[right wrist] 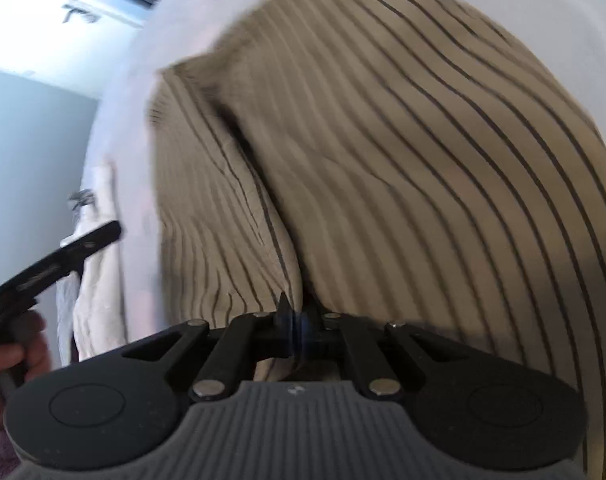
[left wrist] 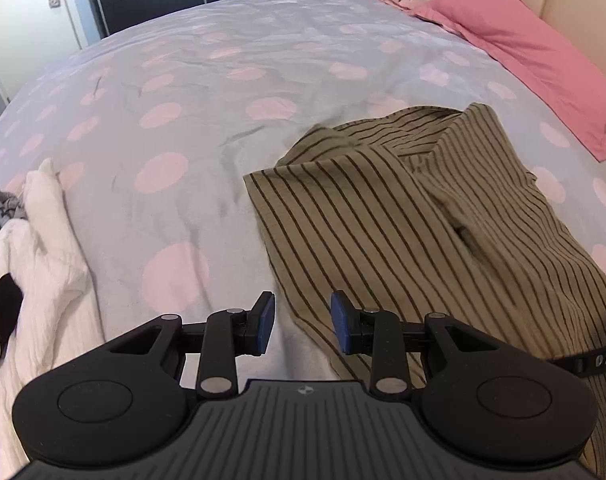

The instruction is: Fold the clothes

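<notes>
An olive-tan garment with thin dark stripes (left wrist: pixel 383 216) lies rumpled on the grey bedspread with pale pink dots (left wrist: pixel 175 92), toward the headboard side of the bed, near a long pink pillow (left wrist: pixel 531 60) at the bed's head end. One flap is doubled back over the rest, so the step in hand looks like the first fold, or the spreading before it.

The left gripper (left wrist: pixel 301 324) hangs just above the garment's near edge, jaws parted with nothing between them; the cloth's hem runs under the gap. The right gripper (right wrist: pixel 297 328) has its jaws clenched, and in the right wrist view striped cloth seems to be pinched at the blue pads, though blur makes the contact hard to confirm.

The next move probably calls for the left jaws to come down on the near hem and close, so both grippers can lift and lay the cloth flat together.

A white crinkled garment (left wrist: pixel 51 248) lies heaped at the bed's near left edge, cut off by the frame. The striped garment's far outline, sleeves and collar are hard to make out. A hand (right wrist: pixel 11 360) holding the left gripper shows at the left border of the right wrist view.
</notes>
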Action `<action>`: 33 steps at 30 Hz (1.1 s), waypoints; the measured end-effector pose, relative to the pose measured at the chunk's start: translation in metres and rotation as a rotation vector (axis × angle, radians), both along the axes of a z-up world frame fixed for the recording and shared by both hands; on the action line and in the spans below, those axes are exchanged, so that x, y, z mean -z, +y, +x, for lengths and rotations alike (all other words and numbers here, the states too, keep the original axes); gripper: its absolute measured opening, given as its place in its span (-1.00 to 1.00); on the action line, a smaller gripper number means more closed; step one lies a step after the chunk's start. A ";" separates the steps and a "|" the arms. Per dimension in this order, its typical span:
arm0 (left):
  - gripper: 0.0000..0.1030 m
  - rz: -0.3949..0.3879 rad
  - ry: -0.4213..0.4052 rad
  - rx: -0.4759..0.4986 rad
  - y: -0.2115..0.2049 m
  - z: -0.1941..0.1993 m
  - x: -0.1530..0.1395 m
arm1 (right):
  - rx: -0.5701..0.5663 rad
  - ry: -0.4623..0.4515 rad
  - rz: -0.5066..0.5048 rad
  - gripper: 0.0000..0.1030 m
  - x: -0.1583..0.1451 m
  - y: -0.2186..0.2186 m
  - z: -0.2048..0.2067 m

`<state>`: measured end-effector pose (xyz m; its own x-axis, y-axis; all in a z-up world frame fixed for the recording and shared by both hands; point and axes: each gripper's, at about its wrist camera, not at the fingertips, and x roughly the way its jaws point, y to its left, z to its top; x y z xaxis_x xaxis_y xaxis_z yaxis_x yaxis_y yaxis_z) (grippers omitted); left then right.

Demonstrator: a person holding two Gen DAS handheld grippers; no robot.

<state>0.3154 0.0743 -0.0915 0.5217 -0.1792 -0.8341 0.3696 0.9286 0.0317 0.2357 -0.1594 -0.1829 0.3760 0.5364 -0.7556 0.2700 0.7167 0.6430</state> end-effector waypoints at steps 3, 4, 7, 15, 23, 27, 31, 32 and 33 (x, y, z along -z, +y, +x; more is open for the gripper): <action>-0.41 -0.031 -0.023 0.024 -0.010 0.004 -0.001 | -0.018 -0.016 -0.005 -0.92 -0.001 0.000 -0.006; -0.40 -0.044 -0.029 0.025 -0.015 0.008 -0.001 | -0.030 -0.031 -0.024 -0.83 -0.004 0.002 -0.007; -0.20 -0.112 -0.016 -0.007 -0.030 0.028 -0.001 | -0.062 -0.062 -0.068 -0.80 -0.011 0.007 -0.008; -0.14 -0.115 0.079 -0.087 -0.080 0.087 0.019 | -0.109 -0.091 -0.123 -0.64 -0.018 0.014 -0.012; -1.00 -0.050 0.124 -0.064 -0.101 0.113 0.040 | -0.173 -0.138 -0.175 -0.83 -0.022 0.023 -0.013; -1.00 -0.050 0.094 0.003 -0.113 0.117 0.030 | -0.166 -0.144 -0.147 -0.88 -0.027 0.024 -0.015; -1.00 0.002 0.123 0.039 -0.132 0.122 0.041 | -0.176 -0.130 -0.172 -0.88 -0.026 0.024 -0.015; -1.00 0.001 0.119 0.042 -0.131 0.121 0.042 | -0.169 -0.119 -0.179 -0.88 -0.023 0.025 -0.012; -0.99 0.000 0.115 0.044 -0.130 0.119 0.043 | -0.162 -0.107 -0.176 -0.88 -0.020 0.025 -0.010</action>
<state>0.4348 -0.0558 -0.1341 0.4140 -0.1996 -0.8881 0.4115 0.9113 -0.0130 0.2254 -0.1349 -0.1629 0.3789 0.4598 -0.8031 0.0793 0.8485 0.5232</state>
